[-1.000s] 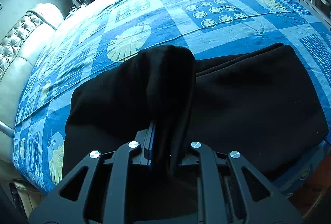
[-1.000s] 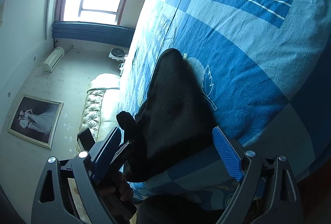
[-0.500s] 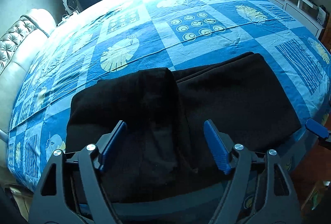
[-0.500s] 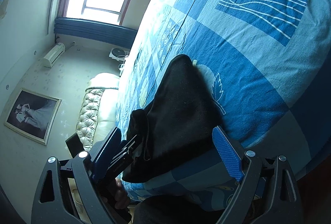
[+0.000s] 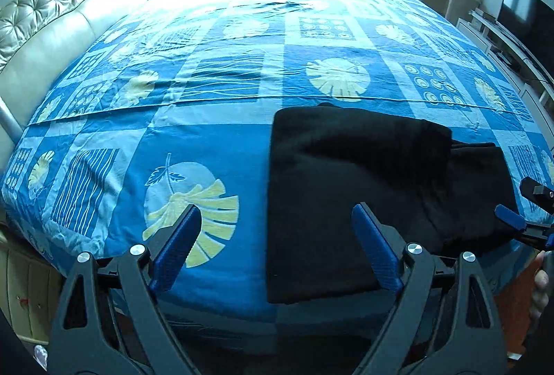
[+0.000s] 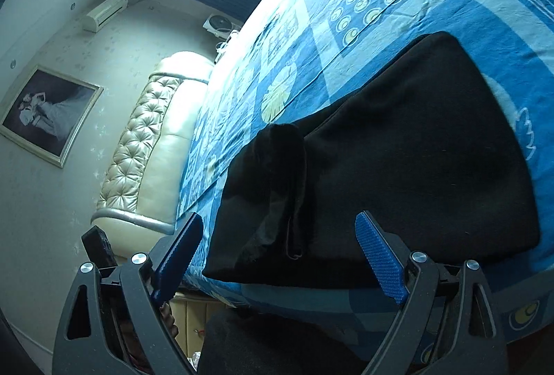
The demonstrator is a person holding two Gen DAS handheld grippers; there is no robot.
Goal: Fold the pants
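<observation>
Released a moment earlier, the black pants lay folded near the bed edge while the left gripper, jaws just opened wide and empty, sat back with the cloth beside its right finger. The right gripper gaped empty before the fold.

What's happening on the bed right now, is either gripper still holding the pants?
Neither. A person with a gripper in each hand is folding black pants on the blue patterned bedspread. The left gripper has just been opening and now holds nothing; its jaws stand wide over the pants' left edge. The right gripper is open too, nothing pinched. The pants lie folded near the bed's front edge, one layer doubled over the other.
</observation>
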